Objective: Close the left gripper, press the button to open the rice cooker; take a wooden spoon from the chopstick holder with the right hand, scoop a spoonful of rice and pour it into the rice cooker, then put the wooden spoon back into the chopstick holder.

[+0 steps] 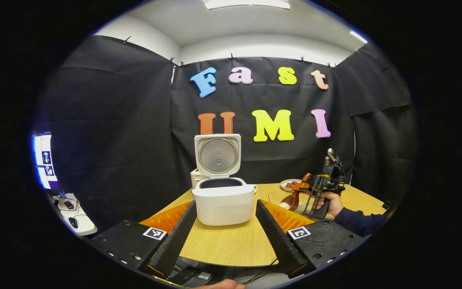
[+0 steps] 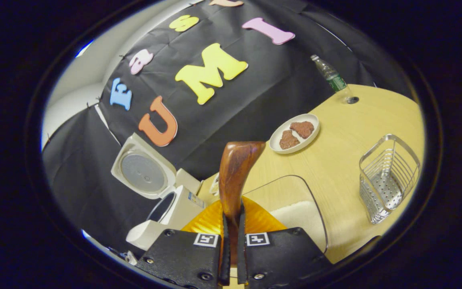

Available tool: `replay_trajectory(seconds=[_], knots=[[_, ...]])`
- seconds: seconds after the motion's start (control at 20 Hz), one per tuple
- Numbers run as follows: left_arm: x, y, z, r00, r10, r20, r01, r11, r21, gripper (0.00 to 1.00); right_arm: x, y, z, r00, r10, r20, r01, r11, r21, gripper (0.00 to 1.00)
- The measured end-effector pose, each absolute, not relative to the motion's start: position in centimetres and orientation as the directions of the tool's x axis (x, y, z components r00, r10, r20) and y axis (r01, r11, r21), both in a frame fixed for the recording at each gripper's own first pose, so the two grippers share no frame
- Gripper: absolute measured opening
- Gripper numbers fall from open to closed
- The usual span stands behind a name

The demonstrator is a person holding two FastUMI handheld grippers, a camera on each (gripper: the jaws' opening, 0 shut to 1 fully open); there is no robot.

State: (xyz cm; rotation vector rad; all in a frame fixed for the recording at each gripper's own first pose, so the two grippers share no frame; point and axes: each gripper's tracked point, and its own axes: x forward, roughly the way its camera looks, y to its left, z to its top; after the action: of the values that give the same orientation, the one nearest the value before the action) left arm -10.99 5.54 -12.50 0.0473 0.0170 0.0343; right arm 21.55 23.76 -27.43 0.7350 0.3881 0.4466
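Standing lid-up on table [image 1: 223,245]: rice cooker [image 1: 223,200], beyond left gripper [image 1: 225,230], jaws wide. Right gripper [image 2: 231,241], jaws clamped on wooden spoon [image 2: 237,168], above rice container [image 2: 295,204]; chopstick holder [image 2: 389,176] beside.

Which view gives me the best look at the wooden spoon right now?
The right gripper view: the wooden spoon stands large and central, its handle clamped in the right hand-held gripper, bowl up. The left gripper view shows the spoon small and far off, partly hidden behind that gripper, beside the open rice cooker.
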Motion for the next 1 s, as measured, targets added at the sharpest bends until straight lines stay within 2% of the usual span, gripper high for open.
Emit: replay_trajectory(seconds=[0.35,0.45,0.65,0.7,0.8,1.0], knots=[[-10.9,5.2,-12.4,0.999,0.033,-0.021,-0.031,0.998,0.054,0.94,20.7,21.1,-24.6,0.838,0.541,-0.072,-0.203,0.431,0.879,0.12],[-10.6,5.2,-12.3,0.999,0.044,-0.022,-0.043,0.998,0.040,0.94,20.1,20.9,-22.8,0.832,0.554,-0.019,-0.183,0.307,0.934,0.12],[-9.5,4.9,-11.5,0.998,0.053,-0.021,-0.053,0.998,0.030,0.94,19.5,20.5,-19.1,0.806,0.585,0.085,-0.073,-0.045,0.996,0.11],[-9.2,5.0,-11.1,0.998,0.055,-0.022,-0.055,0.998,0.025,0.94,19.5,20.5,-18.4,0.802,0.589,0.100,-0.054,-0.096,0.994,0.11],[-8.7,4.9,-10.0,0.998,0.052,-0.017,-0.052,0.998,0.021,0.94,19.6,21.3,-17.6,0.792,0.601,0.110,-0.051,-0.114,0.992,0.11],[-8.1,5.6,-8.1,0.998,0.057,0.016,-0.058,0.997,0.041,0.94,20.5,22.8,-15.2,0.785,0.609,0.111,-0.085,-0.072,0.994,0.11]])
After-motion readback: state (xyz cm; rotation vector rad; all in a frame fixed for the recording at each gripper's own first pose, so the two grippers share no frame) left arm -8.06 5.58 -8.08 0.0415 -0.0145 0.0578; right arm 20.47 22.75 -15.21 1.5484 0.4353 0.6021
